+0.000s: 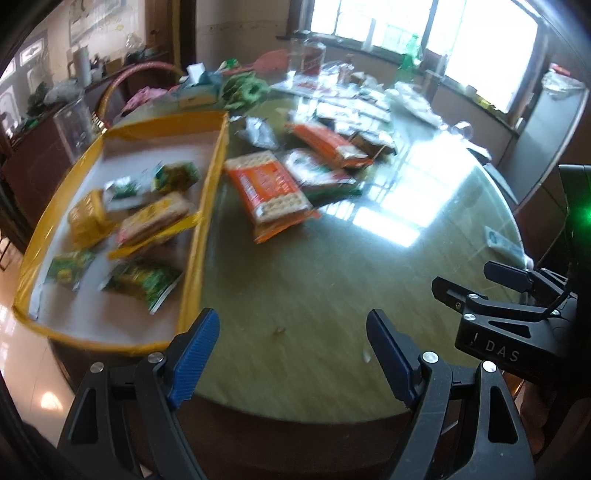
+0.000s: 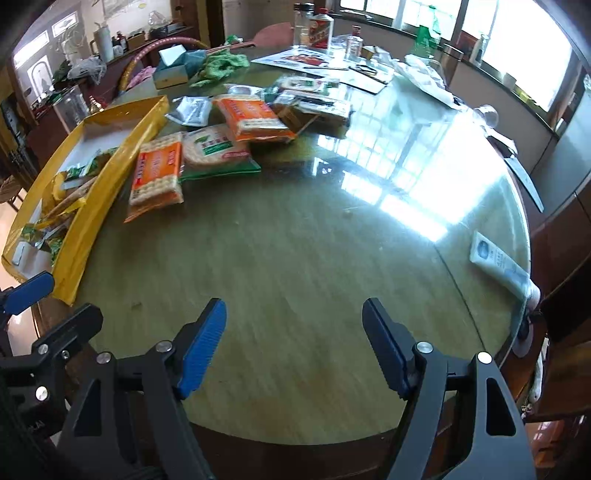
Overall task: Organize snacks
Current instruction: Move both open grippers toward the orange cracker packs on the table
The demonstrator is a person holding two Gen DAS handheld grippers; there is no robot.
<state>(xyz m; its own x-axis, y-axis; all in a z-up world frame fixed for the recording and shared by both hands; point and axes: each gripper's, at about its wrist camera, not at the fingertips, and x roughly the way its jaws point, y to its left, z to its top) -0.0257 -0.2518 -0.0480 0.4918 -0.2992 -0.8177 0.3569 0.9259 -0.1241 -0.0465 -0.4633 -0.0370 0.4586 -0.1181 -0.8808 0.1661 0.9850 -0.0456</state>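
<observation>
A yellow-rimmed tray (image 1: 207, 192) (image 2: 96, 206) on the table's left side holds several snack packets, yellow (image 1: 88, 218) and green (image 1: 144, 284). Right of it lies a pile of loose snacks: an orange cracker pack (image 1: 269, 192) (image 2: 157, 173), a second orange pack (image 1: 328, 142) (image 2: 251, 118), a green-edged biscuit pack (image 2: 218, 151) and a silver pouch (image 2: 192, 110). My left gripper (image 1: 291, 343) hangs open over the near table edge, nothing between its fingers. My right gripper (image 2: 293, 332) is open and empty too, and it shows at the right edge (image 1: 476, 288) of the left wrist view.
The round glass-topped table (image 2: 314, 258) carries bottles (image 2: 321, 29), a tissue box (image 2: 173, 70), a green cloth (image 2: 221, 66) and papers at the back. A white tube (image 2: 498, 262) lies at the right rim. A sideboard stands far left, windows behind.
</observation>
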